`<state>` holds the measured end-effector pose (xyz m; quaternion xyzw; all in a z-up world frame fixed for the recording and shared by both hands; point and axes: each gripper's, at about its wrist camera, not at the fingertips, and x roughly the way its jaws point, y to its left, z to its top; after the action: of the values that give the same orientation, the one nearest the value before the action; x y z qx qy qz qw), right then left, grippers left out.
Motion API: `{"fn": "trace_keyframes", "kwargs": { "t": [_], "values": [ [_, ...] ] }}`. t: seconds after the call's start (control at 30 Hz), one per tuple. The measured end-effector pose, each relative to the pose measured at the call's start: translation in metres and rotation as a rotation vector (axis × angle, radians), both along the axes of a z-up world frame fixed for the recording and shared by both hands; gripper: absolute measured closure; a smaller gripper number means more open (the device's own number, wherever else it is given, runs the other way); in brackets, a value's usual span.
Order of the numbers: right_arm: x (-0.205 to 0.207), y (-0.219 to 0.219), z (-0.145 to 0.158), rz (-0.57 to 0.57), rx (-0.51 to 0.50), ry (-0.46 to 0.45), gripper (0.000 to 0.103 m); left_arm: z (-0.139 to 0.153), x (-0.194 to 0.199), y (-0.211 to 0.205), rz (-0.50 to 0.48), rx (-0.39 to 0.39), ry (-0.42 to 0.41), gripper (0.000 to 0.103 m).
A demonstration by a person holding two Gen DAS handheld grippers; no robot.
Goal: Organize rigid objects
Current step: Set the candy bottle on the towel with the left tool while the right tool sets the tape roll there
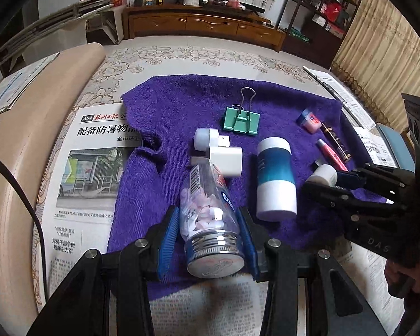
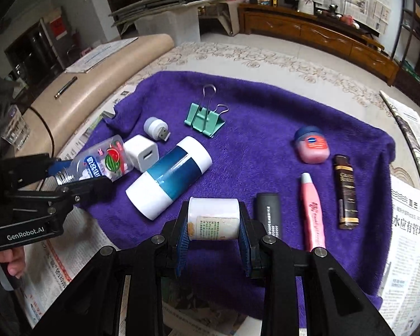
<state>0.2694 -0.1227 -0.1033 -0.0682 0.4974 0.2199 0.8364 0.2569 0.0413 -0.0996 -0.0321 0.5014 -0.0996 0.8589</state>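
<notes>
My left gripper point(image 1: 208, 236) is shut on a clear candy bottle point(image 1: 207, 210) with a silver screw cap, held tilted over the purple towel point(image 1: 182, 106); the bottle also shows in the right wrist view point(image 2: 102, 162). My right gripper point(image 2: 213, 225) is shut on a small white pill bottle point(image 2: 213, 217), seen from the left wrist view point(image 1: 323, 175). A white and teal canister point(image 1: 275, 179) lies on the towel between them. A white charger point(image 1: 226, 161), a USB night light point(image 1: 207, 138) and a green binder clip point(image 1: 242, 121) lie behind.
A pink balm jar point(image 2: 312, 145), a brown tube point(image 2: 345, 193), a pink tube point(image 2: 312, 212) and a dark grey tube point(image 2: 268, 212) lie on the towel's right part. Newspaper point(image 1: 84, 162) covers the table around the towel. A beige bolster point(image 2: 98, 84) runs along the left.
</notes>
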Motion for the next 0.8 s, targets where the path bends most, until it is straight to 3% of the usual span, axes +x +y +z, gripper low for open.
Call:
{"fn": "trace_keyframes", "kwargs": {
  "t": [0.23,0.8],
  "values": [
    [0.010,0.007,-0.010,0.013,-0.013,-0.004,0.072,-0.005,0.011,-0.002,-0.001,-0.005,-0.001,0.063],
    [0.018,0.022,-0.015,0.130,-0.097,-0.038,0.072,-0.011,0.012,-0.012,-0.058,0.073,-0.007,0.063]
  ]
}}
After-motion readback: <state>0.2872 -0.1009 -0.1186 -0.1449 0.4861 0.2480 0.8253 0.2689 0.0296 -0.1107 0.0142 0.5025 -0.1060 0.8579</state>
